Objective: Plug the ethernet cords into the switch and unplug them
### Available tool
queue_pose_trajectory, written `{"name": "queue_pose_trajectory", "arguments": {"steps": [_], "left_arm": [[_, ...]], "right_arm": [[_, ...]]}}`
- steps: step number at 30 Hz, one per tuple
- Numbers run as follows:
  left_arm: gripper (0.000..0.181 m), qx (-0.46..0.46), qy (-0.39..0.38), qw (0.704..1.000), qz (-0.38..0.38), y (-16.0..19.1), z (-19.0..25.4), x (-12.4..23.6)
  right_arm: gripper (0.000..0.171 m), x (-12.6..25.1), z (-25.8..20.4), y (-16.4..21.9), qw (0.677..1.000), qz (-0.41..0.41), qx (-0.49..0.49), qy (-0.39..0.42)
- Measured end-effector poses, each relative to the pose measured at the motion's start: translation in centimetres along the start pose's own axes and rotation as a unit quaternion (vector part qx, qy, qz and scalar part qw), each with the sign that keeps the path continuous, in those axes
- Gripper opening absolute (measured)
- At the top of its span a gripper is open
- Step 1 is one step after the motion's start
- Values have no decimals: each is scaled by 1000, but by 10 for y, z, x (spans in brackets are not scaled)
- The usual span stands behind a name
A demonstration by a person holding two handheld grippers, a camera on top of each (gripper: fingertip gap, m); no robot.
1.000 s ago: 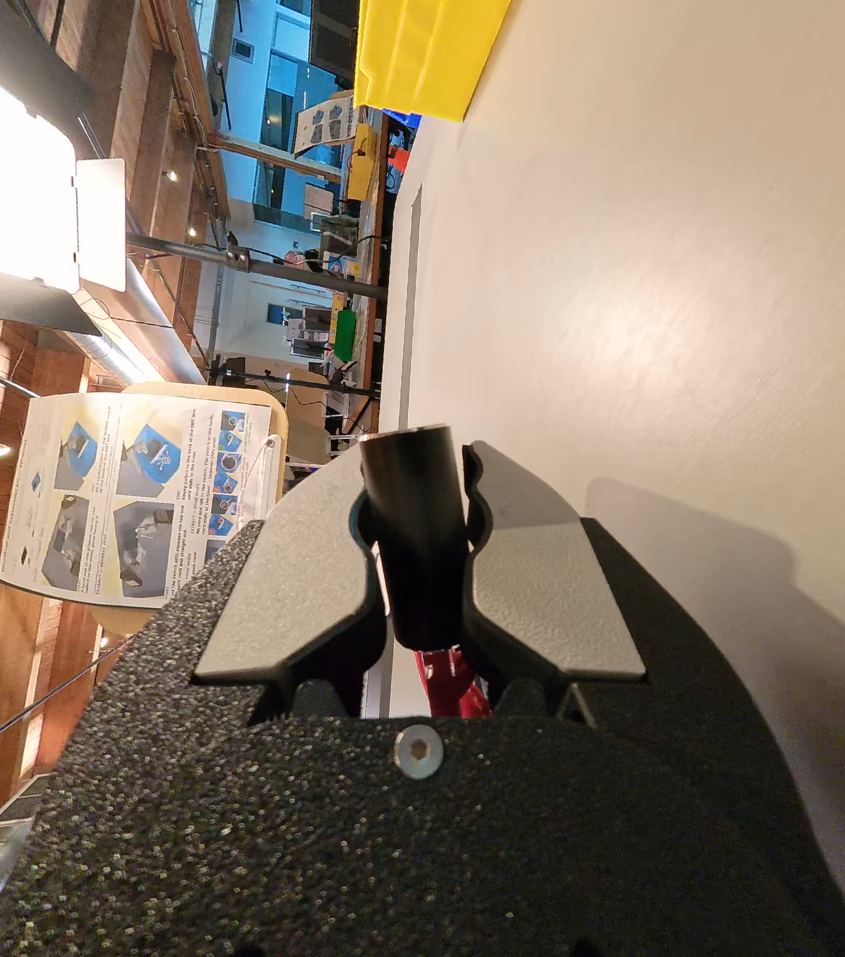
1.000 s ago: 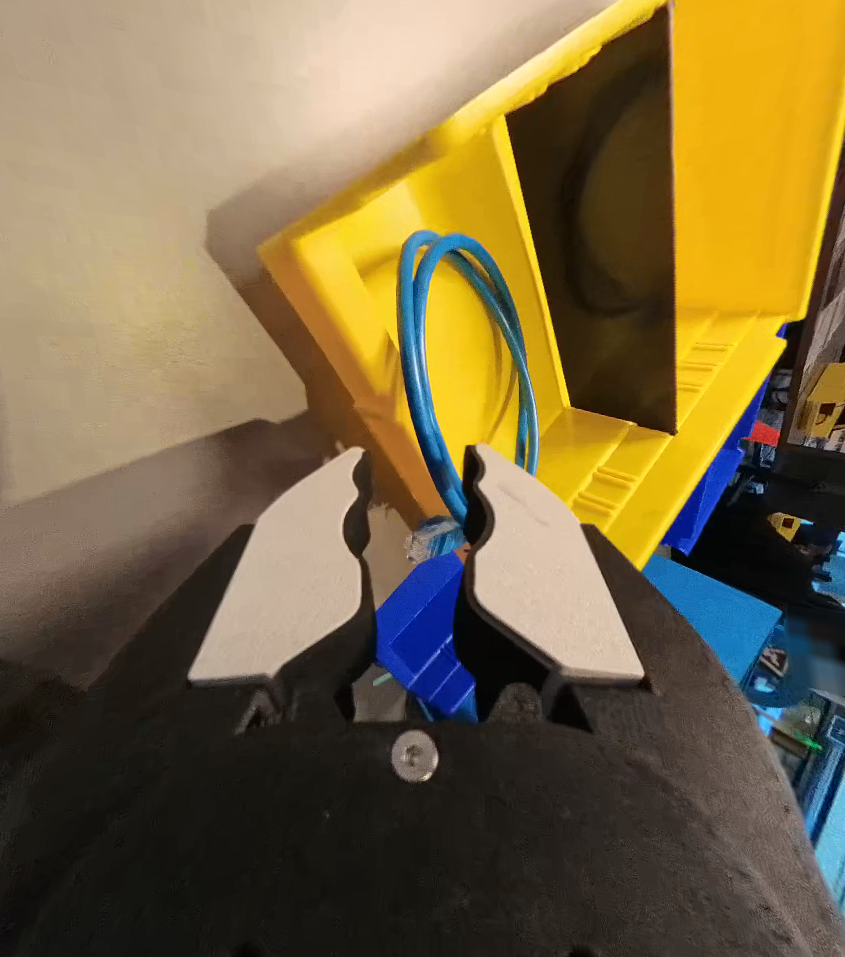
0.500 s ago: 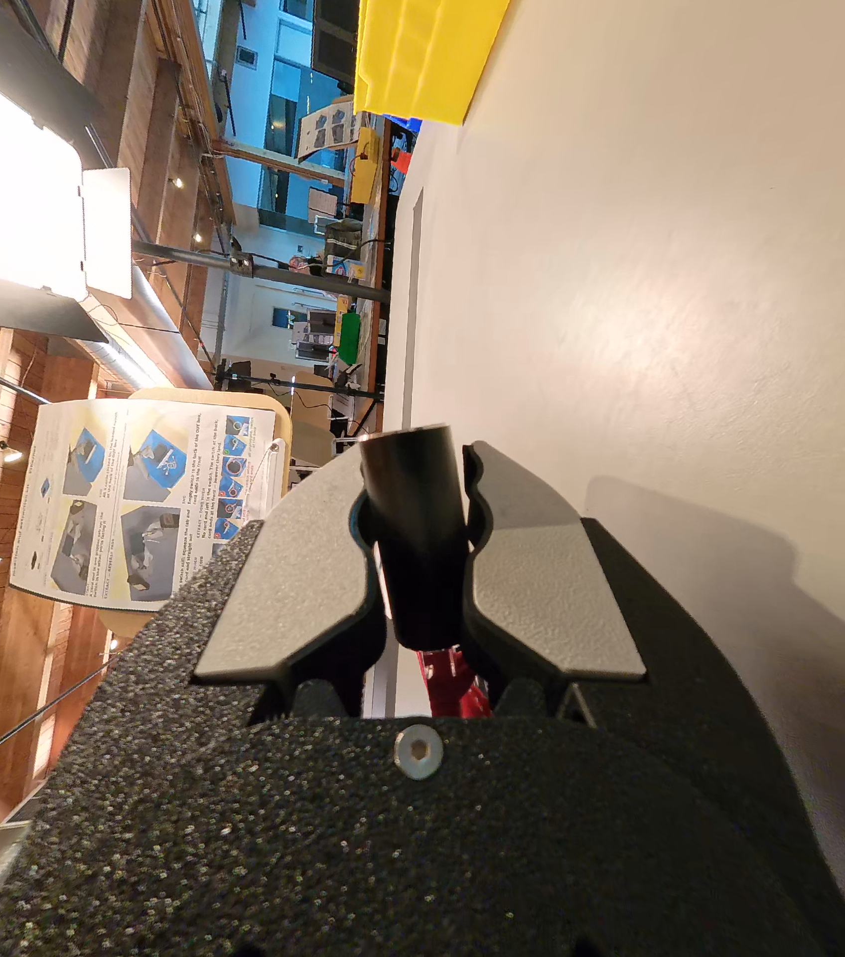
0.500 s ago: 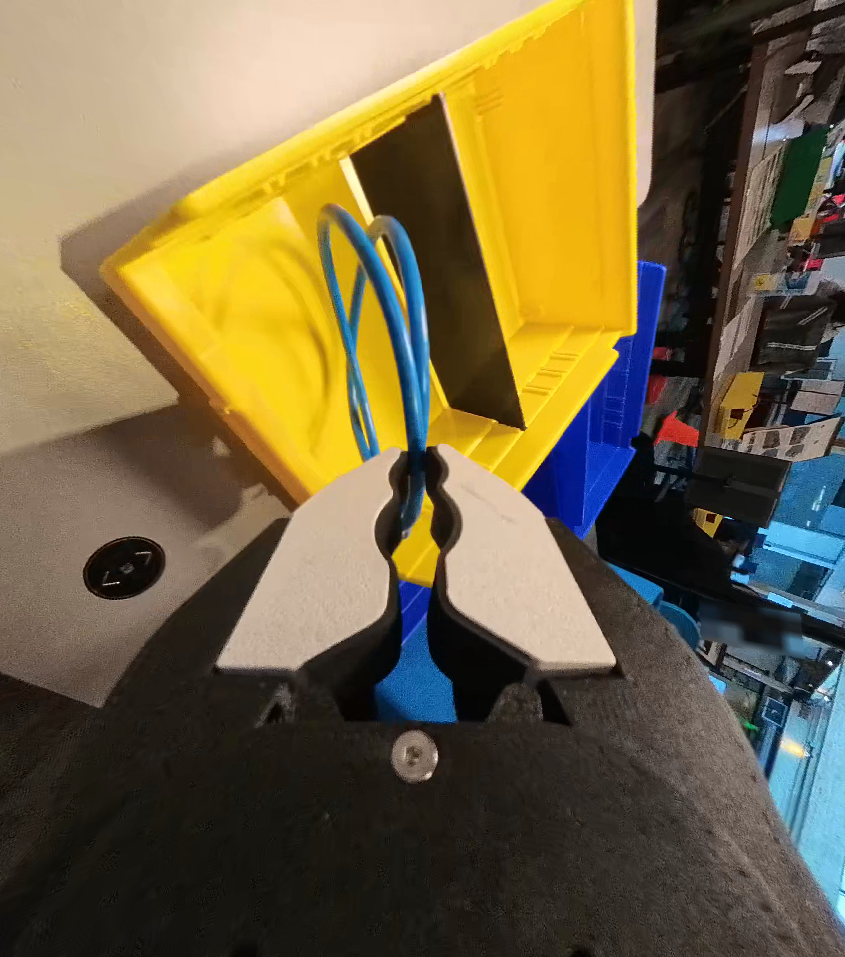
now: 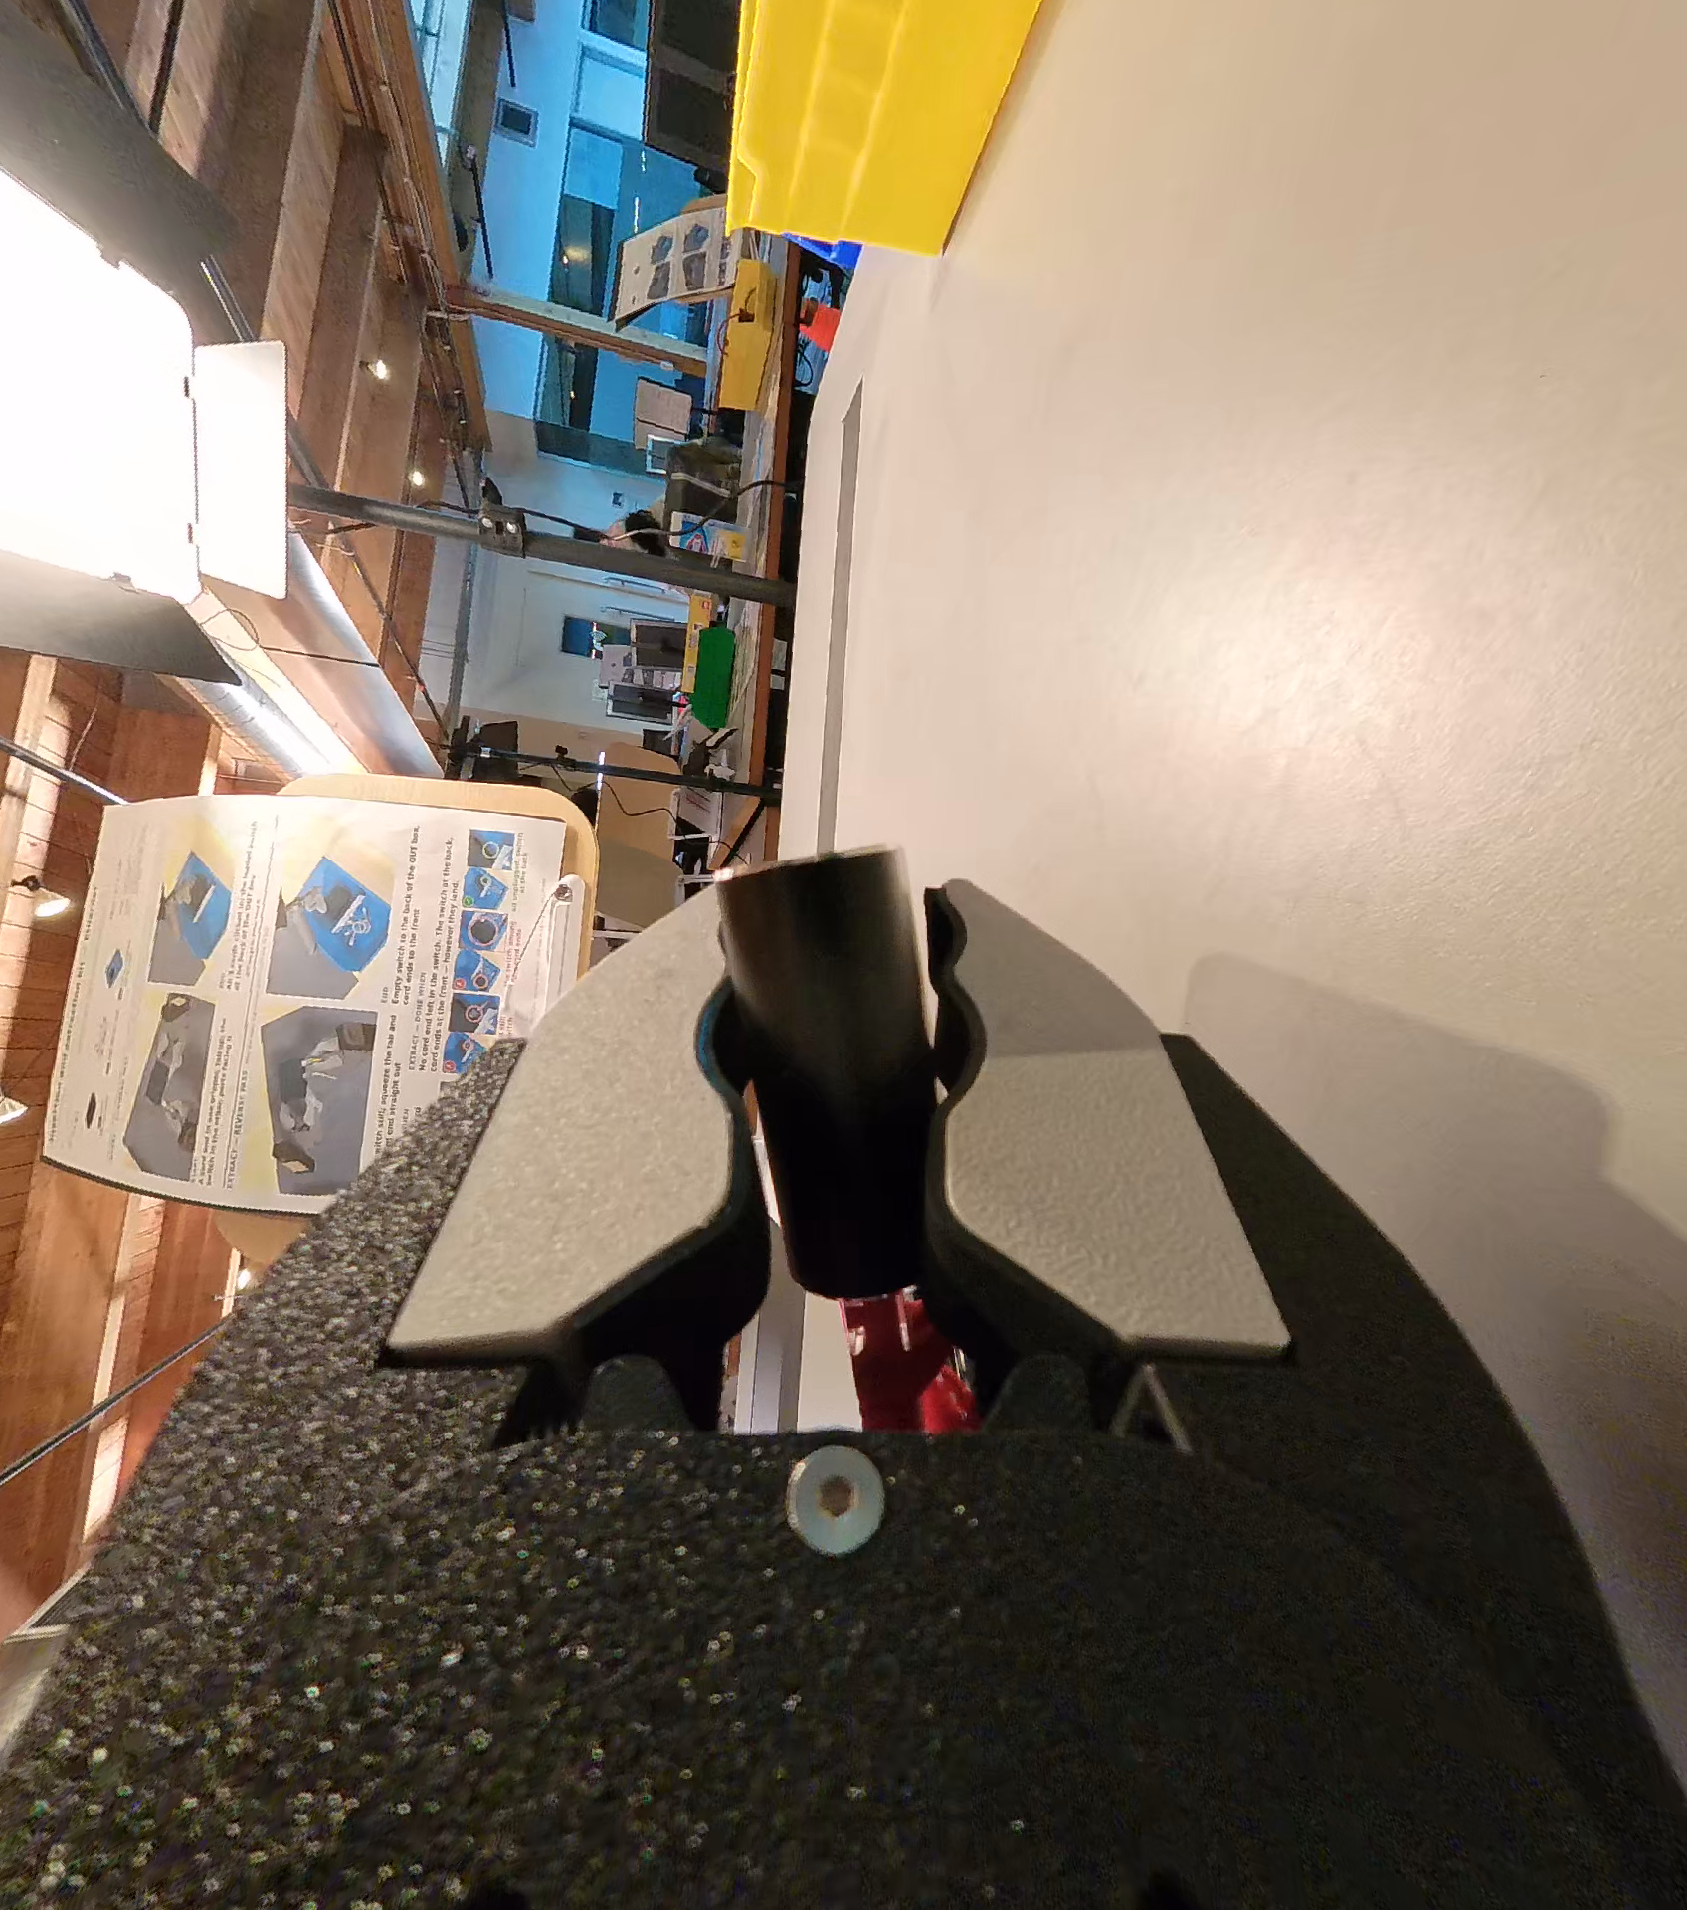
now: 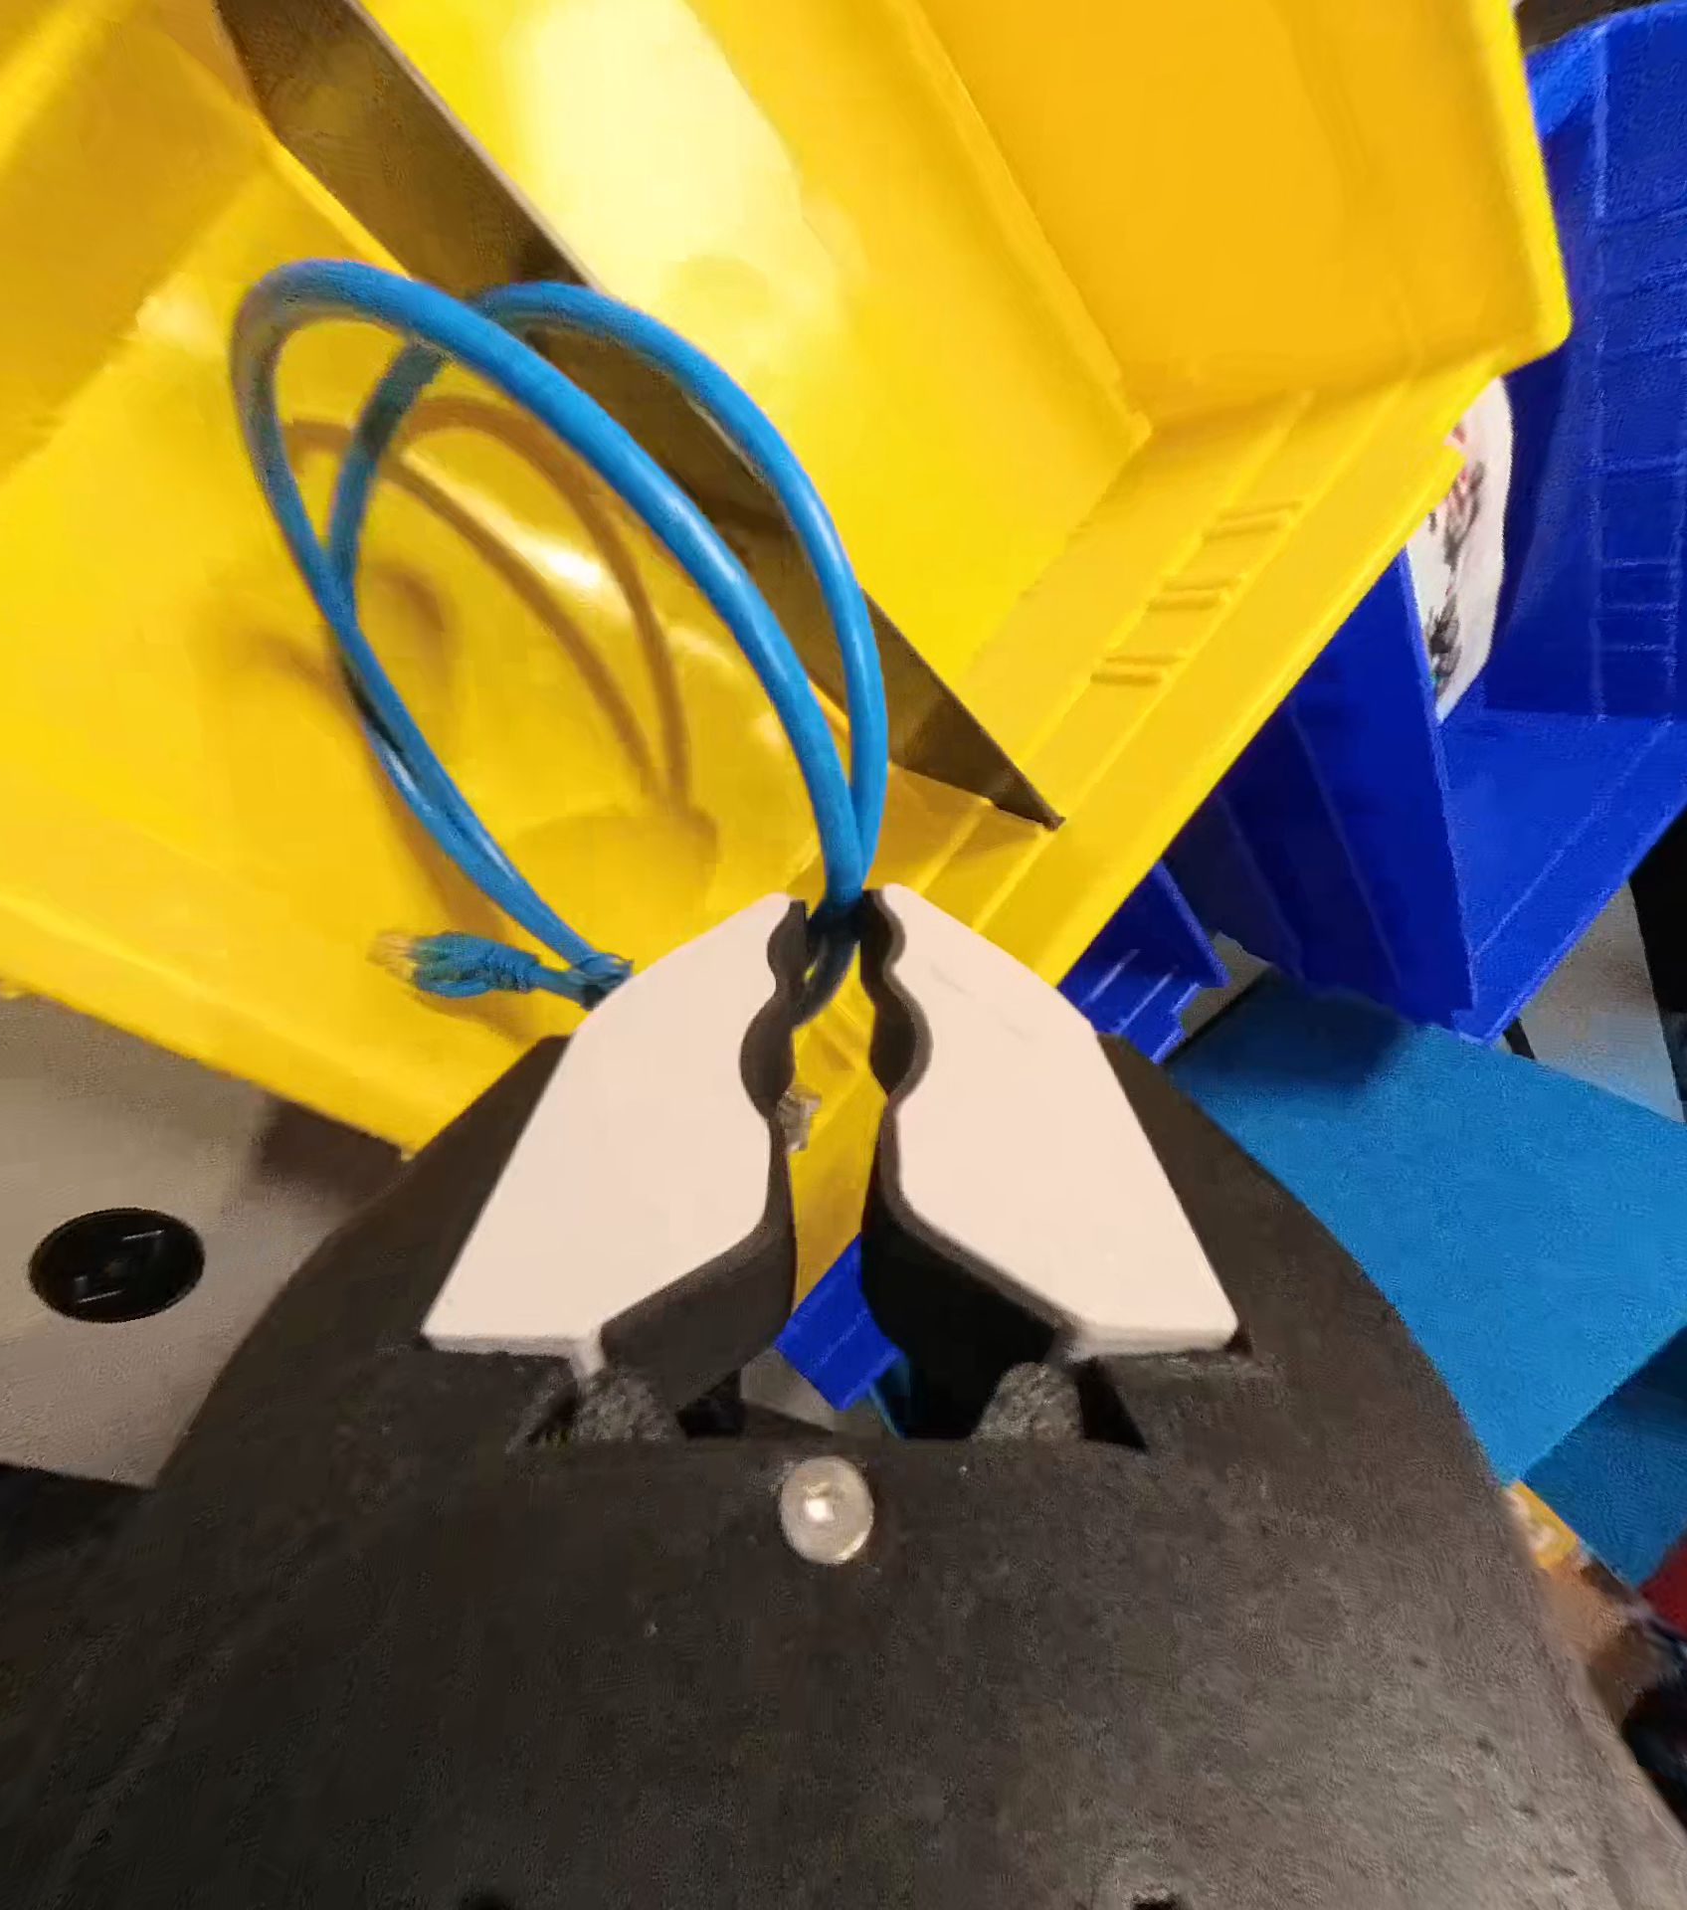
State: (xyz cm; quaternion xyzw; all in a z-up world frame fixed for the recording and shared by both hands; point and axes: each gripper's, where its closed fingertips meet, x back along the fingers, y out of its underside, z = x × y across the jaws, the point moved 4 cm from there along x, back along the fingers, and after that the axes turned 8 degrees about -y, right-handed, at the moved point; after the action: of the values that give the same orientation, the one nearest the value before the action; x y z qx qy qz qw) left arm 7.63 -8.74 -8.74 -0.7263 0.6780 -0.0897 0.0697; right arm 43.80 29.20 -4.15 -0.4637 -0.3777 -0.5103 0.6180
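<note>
Over the yellow bin [image 6: 1180, 258], blue ethernet cord [image 6: 612, 434] now clear, higher.

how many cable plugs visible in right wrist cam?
2. One clear plug hangs left of the right gripper, in front of the yellow bin. The other plug peeks out between the fingers. Both belong to the blue ethernet cord.

Looped blue ethernet cord [image 6: 550, 537] hangs pinched before the yellow bin [image 6: 1077, 310].
</note>
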Motion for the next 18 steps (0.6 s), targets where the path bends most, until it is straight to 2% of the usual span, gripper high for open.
{"name": "queue_pose_trajectory", "arguments": {"steps": [4,6,8,12,14,16,18], "left_arm": [[31,2,-3,1000,-2,2,-1,0],[31,5,-7,1000,-3,2,-2,0],[31,13,-13,1000,-4,3,-4,0],[31,49,-36,998,2,3,-16,2],[31,100,-54,993,14,3,-27,4],[31,177,-74,981,35,4,-42,8],[30,266,-87,958,66,7,-58,14]], "right_arm": [[35,-25,2,1,997,-73,25,27],[48,-25,2,2,994,-83,33,57],[54,-13,6,2,992,-68,29,103],[55,32,5,-2,976,-13,23,215],[53,54,-10,-17,967,34,37,250],[47,72,-39,-48,955,114,68,264],[41,84,-82,-93,941,212,115,238]]}}
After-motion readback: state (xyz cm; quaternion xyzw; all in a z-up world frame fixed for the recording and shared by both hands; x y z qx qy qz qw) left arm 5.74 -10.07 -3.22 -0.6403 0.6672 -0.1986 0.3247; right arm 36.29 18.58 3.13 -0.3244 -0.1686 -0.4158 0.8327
